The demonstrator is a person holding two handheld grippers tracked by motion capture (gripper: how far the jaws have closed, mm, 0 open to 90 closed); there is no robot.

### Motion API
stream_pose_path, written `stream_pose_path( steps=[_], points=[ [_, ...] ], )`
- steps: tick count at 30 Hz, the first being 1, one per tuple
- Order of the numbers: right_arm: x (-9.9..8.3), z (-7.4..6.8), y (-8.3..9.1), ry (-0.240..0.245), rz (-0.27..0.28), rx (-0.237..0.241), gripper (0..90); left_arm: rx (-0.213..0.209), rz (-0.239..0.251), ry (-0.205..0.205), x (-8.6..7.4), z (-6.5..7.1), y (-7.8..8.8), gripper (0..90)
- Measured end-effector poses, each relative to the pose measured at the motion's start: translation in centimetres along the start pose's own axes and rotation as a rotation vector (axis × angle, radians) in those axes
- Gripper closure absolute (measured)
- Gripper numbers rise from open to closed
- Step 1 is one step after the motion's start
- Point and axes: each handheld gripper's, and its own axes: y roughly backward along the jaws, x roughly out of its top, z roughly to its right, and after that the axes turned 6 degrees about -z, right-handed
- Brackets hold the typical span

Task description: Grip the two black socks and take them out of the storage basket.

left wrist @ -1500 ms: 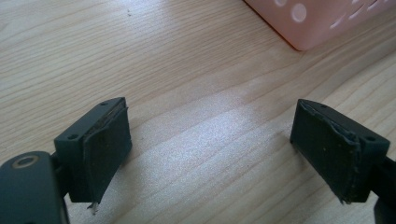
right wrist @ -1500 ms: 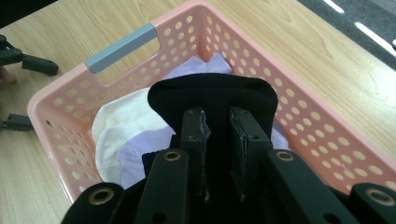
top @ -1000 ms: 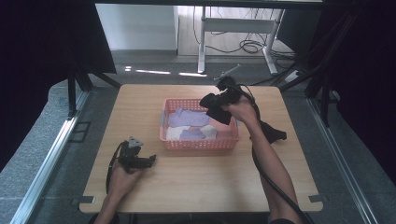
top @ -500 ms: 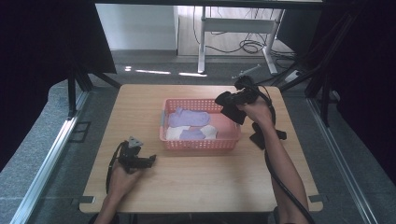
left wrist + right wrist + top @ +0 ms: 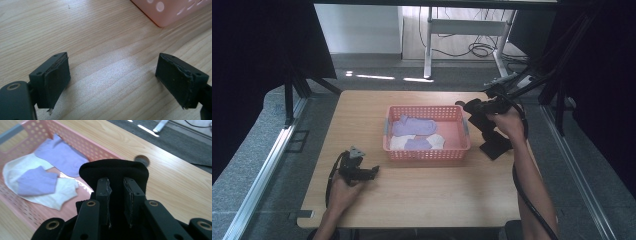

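A pink perforated basket (image 5: 427, 152) stands mid-table and holds purple socks (image 5: 414, 126) and white socks (image 5: 397, 142); the right gripper view shows the same basket (image 5: 30, 215) with a purple sock (image 5: 58, 155) and a white sock (image 5: 61, 192). My right gripper (image 5: 476, 111) hovers just past the basket's right rim, shut (image 5: 117, 195) on a black sock (image 5: 113, 172). My left gripper (image 5: 369, 172) rests on the table left of and in front of the basket, jaws wide open (image 5: 112, 80) over bare wood with nothing between them.
A second black piece of cloth (image 5: 494, 146) lies on the table right of the basket, under my right hand. A pink basket corner (image 5: 170, 12) lies ahead of the left jaws. A round cable hole (image 5: 142, 159) sits in the tabletop beyond the basket.
My right gripper has moved from above the basket to the right, beyond its right rim, with the black sock still in it. The left gripper has stayed put.
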Motion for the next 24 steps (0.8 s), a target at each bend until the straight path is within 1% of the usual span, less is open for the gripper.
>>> stream_pose_path(
  steps=[8,15,19,24],
  points=[
    [-2.5,2.3,1.5,-0.058,0.001,-0.042,75.2,0.000,0.000,0.000,0.0,0.0,0.0,12.0],
    [-4.6,3.9,2.1,-0.096,-0.004,-0.073,75.0,0.000,0.000,0.001,0.0,0.0,0.0,12.0],
    [-5.8,4.3,1.6,-0.113,-0.015,-0.090,74.7,0.001,-0.002,-0.002,0.0,0.0,0.0,12.0],
    [-7.2,4.4,-0.1,-0.118,-0.038,-0.091,74.1,0.000,-0.002,-0.001,0.0,0.0,0.0,12.0]
  ],
)
